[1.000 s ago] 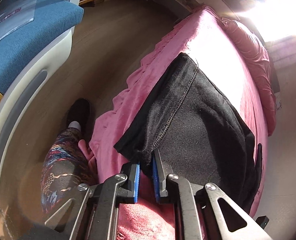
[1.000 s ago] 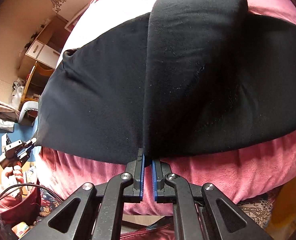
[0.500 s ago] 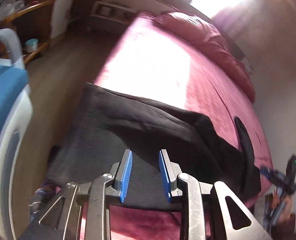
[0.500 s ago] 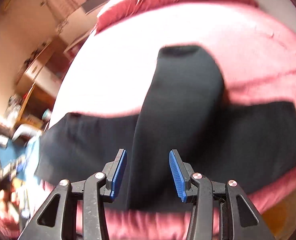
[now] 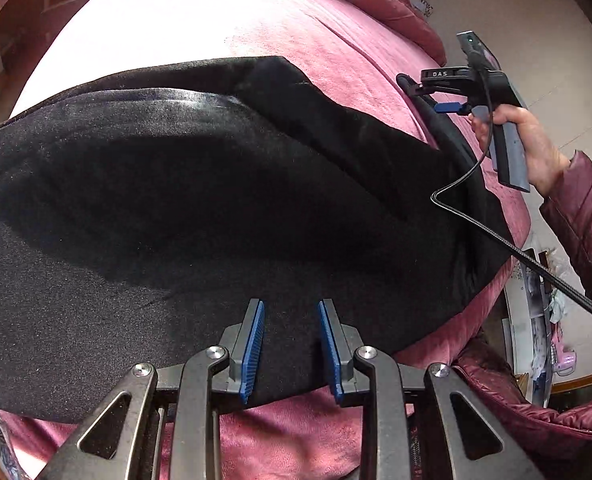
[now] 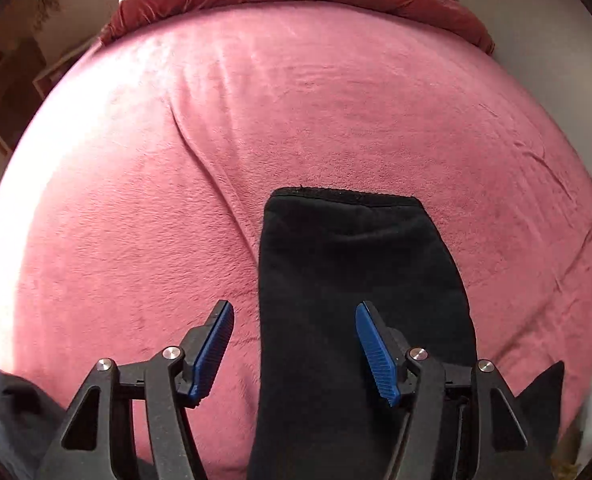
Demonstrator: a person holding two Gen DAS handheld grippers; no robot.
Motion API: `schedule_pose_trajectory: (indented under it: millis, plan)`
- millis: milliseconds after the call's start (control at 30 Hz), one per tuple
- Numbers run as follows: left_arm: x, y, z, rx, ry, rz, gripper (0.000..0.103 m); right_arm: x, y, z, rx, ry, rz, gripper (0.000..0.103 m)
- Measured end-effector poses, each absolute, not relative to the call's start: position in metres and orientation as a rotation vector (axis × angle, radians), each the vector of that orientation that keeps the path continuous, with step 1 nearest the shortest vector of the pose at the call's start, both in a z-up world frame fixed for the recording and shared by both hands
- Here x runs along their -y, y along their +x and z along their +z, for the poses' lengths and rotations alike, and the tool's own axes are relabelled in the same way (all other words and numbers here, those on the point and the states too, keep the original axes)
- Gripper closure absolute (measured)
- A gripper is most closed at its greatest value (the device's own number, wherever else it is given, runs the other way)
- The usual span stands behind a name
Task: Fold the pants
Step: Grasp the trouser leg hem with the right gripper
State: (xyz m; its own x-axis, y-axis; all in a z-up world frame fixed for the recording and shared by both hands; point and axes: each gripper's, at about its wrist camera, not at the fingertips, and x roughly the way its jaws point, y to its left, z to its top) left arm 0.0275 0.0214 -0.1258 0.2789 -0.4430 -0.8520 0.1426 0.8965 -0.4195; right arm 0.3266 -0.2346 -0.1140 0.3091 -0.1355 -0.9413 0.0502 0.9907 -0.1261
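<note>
Black pants (image 5: 200, 200) spread flat on pink bed (image 6: 335, 100), one leg folded across. Left gripper (image 5: 290, 344) slightly parted, right gripper (image 6: 296, 348) just widened; nothing grasped. Evidently released to leave fold settled.

The letters "DAS" are printed in pale type on the black top bar of the right gripper (image 5: 449, 96), seen at about two o'clock in the left wrist view. No other text, number or brand can be read.
</note>
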Motion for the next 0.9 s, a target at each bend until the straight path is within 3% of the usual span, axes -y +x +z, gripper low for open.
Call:
schedule_pose_trajectory:
  millis: [33, 67, 167, 467, 600, 733, 900]
  plan:
    - [-0.021, 0.027, -0.127, -1.232, -0.285, -0.401, 0.075, 0.236, 0.329, -0.121, -1.283, -0.088, -0.126, 0.047]
    - [-0.019, 0.029, -0.13, -1.236, -0.287, -0.401, 0.075, 0.239, 0.329, -0.126, -1.299, -0.099, -0.125, 0.073]
    - [-0.015, 0.034, -0.135, -1.246, -0.298, -0.398, 0.075, 0.248, 0.318, -0.112, -1.259, -0.074, -0.063, 0.097]
    - [-0.015, 0.033, -0.124, -1.219, -0.275, -0.431, 0.075, 0.351, 0.221, 0.011, -0.92, 0.346, -0.005, 0.097]
    - [-0.008, 0.032, -0.124, -1.218, -0.264, -0.445, 0.075, 0.416, 0.151, 0.035, -0.802, 0.538, -0.038, 0.097]
    - [0.004, 0.033, -0.122, -1.221, -0.246, -0.456, 0.075, 0.475, 0.095, 0.003, -0.751, 0.717, -0.111, 0.097]
    - [0.02, 0.036, -0.119, -1.233, -0.213, -0.465, 0.075, 0.521, 0.045, -0.089, -0.796, 0.892, -0.235, 0.097]
